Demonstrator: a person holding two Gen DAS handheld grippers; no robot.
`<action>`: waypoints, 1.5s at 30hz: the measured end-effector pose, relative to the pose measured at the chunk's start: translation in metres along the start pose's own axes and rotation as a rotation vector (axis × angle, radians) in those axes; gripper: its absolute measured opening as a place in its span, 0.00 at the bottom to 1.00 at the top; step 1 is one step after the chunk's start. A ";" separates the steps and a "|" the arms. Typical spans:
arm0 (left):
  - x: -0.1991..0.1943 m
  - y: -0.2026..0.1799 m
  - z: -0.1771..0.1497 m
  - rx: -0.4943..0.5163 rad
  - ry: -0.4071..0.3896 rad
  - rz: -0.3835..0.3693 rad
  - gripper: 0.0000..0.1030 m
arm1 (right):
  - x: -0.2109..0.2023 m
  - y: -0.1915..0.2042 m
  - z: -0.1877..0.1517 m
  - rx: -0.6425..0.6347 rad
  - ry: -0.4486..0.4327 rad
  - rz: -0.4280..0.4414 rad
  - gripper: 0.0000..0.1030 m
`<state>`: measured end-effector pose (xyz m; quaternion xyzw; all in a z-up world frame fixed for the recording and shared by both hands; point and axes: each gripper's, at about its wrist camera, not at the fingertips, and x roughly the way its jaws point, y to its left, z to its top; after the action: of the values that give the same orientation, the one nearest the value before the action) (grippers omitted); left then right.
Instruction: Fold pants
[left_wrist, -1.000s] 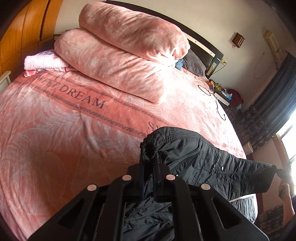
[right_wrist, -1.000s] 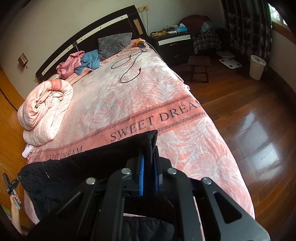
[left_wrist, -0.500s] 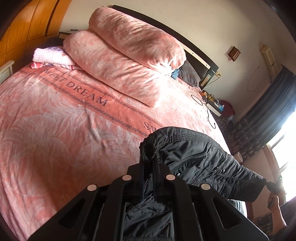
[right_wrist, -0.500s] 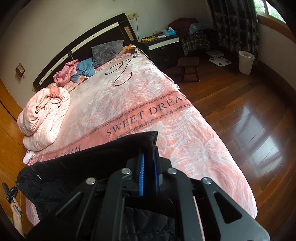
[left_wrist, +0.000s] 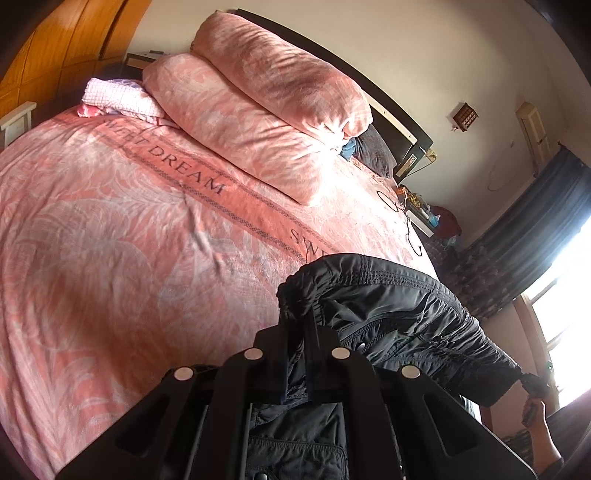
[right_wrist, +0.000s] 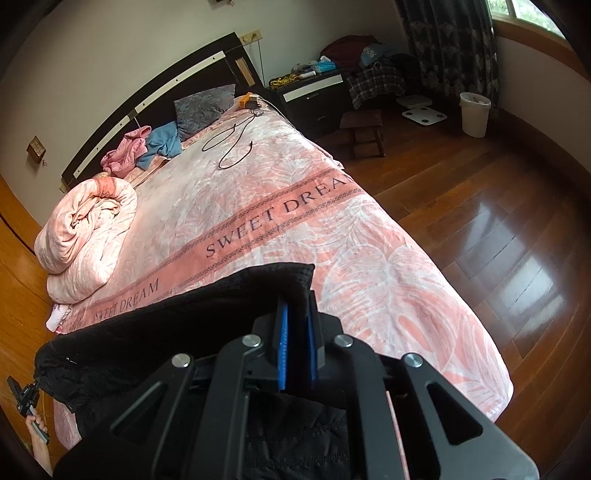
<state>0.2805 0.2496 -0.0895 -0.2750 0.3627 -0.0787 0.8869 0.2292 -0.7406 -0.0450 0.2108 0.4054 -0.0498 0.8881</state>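
Black quilted pants (left_wrist: 399, 314) hang stretched between my two grippers above the near edge of the pink bed (left_wrist: 110, 240). My left gripper (left_wrist: 297, 325) is shut on the gathered waistband corner. My right gripper (right_wrist: 295, 306) is shut on the opposite corner of the pants (right_wrist: 166, 332), its blue pads pinching the fabric. The far end of the cloth in each wrist view reaches the other gripper, held by a hand (right_wrist: 37, 424) at the picture's edge. The lower part of the pants drops below the grippers, out of sight.
A rolled pink duvet (left_wrist: 266, 110) and folded pink cloth (left_wrist: 114, 98) lie at the bed's head. A black cable (right_wrist: 232, 144), clothes (right_wrist: 147, 147) and a grey pillow (right_wrist: 203, 109) lie near the headboard. Wooden floor (right_wrist: 498, 240), a stool (right_wrist: 364, 131), nightstand and bin (right_wrist: 474, 114) flank the bed.
Both grippers have moved across the bed with the pants still stretched between them; the bed and duvet have shifted in both views. The grips are unchanged.
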 end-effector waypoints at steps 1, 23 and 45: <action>-0.001 0.001 -0.002 -0.002 0.001 -0.002 0.06 | -0.002 -0.002 -0.003 0.002 -0.001 -0.001 0.07; -0.032 0.020 -0.052 0.014 0.016 -0.022 0.06 | -0.034 -0.035 -0.072 0.084 -0.027 -0.012 0.09; -0.039 0.051 -0.135 0.157 0.152 0.055 0.13 | -0.025 -0.078 -0.160 0.153 0.039 -0.095 0.13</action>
<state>0.1562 0.2473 -0.1727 -0.1878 0.4292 -0.1032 0.8774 0.0810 -0.7472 -0.1458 0.2596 0.4269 -0.1189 0.8580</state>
